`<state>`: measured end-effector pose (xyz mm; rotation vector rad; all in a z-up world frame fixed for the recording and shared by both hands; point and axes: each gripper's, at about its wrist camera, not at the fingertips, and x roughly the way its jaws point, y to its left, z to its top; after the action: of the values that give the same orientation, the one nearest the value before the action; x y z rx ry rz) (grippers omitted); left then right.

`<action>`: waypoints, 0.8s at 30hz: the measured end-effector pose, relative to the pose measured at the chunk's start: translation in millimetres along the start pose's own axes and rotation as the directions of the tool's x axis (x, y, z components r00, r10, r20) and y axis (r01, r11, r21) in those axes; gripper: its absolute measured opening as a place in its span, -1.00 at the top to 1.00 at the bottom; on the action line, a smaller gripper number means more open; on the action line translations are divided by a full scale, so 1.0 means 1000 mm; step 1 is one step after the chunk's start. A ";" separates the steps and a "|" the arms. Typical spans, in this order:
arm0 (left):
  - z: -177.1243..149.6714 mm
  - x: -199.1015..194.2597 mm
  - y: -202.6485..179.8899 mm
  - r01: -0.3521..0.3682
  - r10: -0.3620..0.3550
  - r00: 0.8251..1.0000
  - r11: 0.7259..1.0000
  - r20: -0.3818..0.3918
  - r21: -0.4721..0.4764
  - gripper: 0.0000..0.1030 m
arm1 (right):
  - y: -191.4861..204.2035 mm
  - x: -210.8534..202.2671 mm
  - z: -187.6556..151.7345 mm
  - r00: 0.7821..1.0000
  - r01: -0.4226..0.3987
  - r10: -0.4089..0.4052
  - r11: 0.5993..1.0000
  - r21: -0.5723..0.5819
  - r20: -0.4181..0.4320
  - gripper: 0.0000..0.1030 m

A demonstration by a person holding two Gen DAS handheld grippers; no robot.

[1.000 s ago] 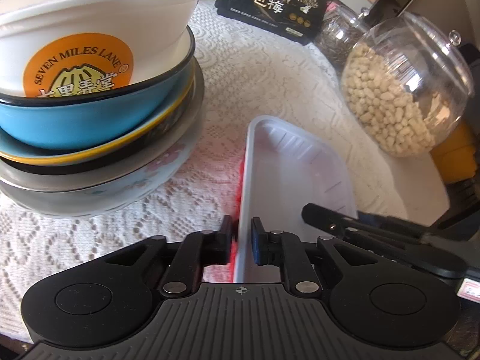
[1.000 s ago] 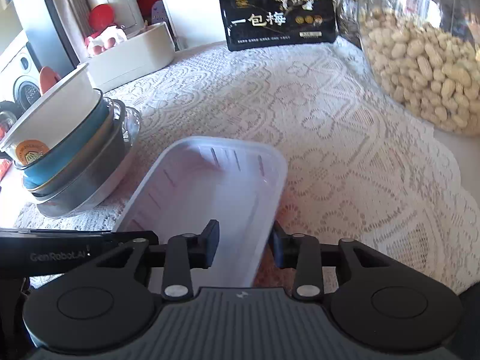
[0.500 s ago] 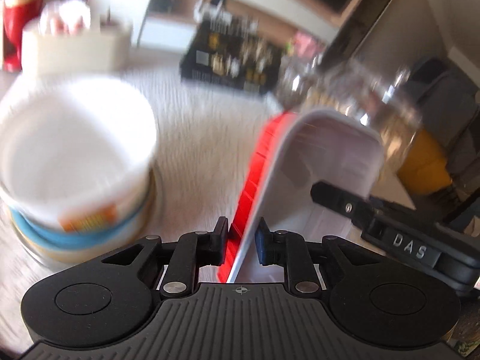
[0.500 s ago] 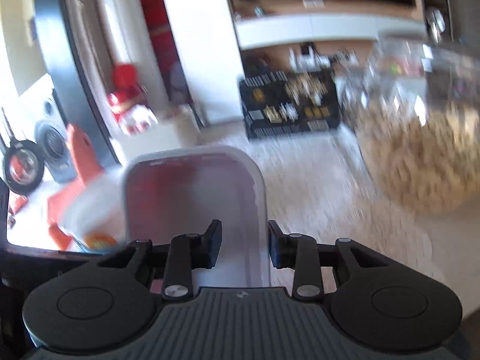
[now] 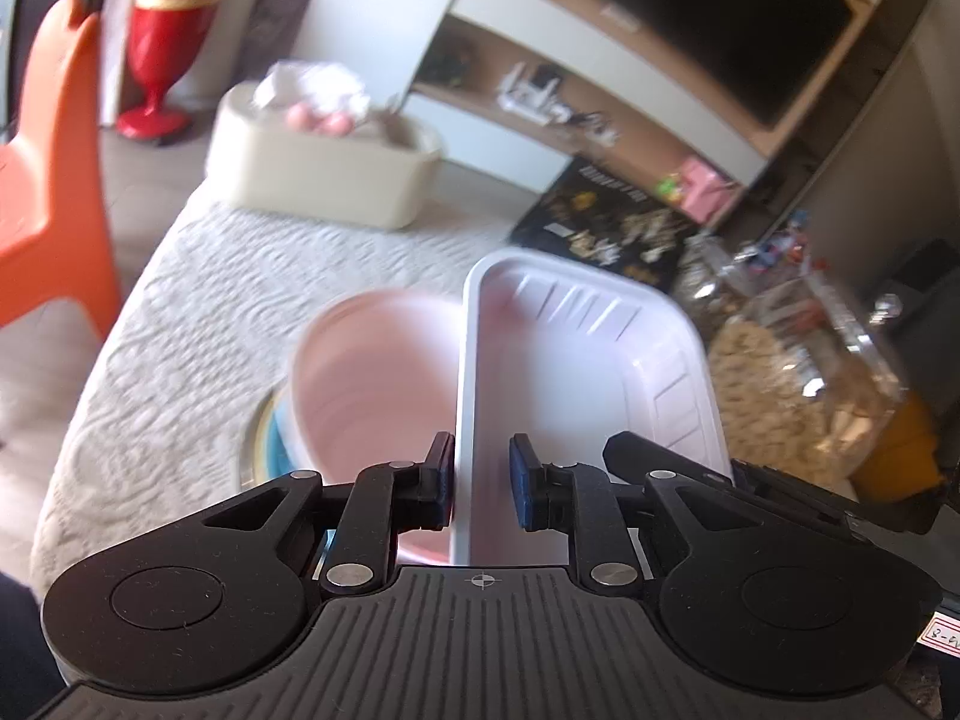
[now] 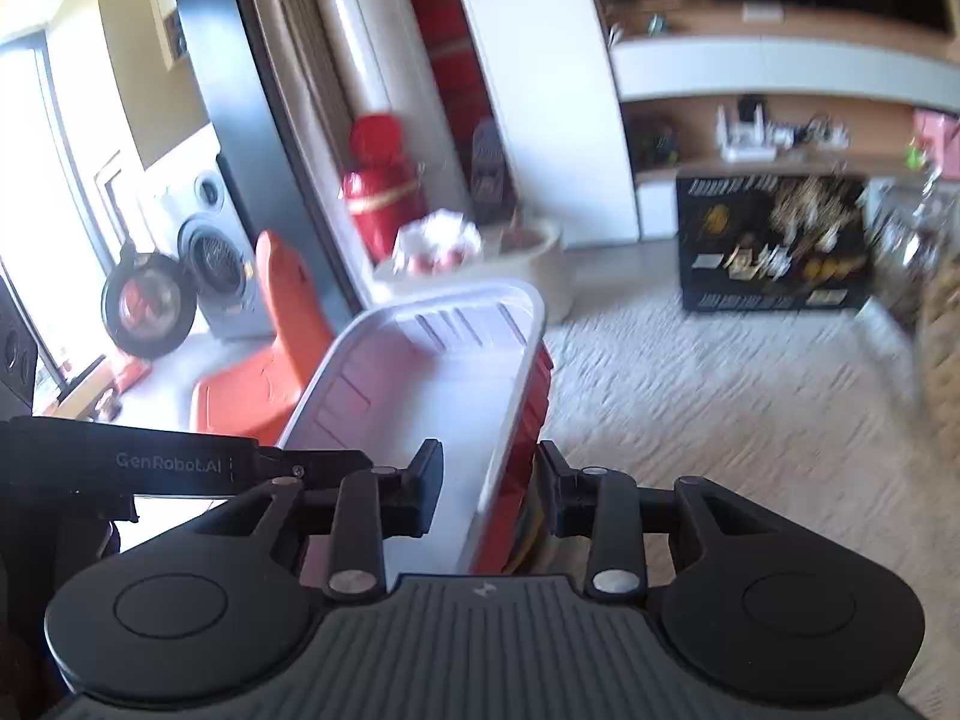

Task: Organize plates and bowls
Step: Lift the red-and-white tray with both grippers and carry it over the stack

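Materials and surface finishes

The tray is formed of thin white plastic, smooth and ribbed inside, with a glossy red outer wall. The tablecloth is woven as rough cream lace. The paper bowl is finished matt white. The left gripper is moulded in matt black plastic with blue pads. The peanut jar is made of clear glossy material.

Legible markings

"GenRobot.AI" is printed in pale letters on the black body of the left gripper, seen in the right wrist view. A white tag at the left wrist view's right edge carries partial, unclear handwritten characters. The black box print is blurred.
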<state>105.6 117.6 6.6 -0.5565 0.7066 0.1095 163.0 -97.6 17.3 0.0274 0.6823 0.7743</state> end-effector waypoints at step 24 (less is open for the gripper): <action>0.020 0.000 0.050 0.053 -0.055 0.998 0.993 -0.010 -0.110 0.61 | -0.006 0.031 -0.004 0.998 -0.026 0.031 0.996 0.089 -0.063 0.27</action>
<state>103.4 170.3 -3.3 -0.6817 0.7009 0.0947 180.9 -82.6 -5.0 0.0932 0.7783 0.7746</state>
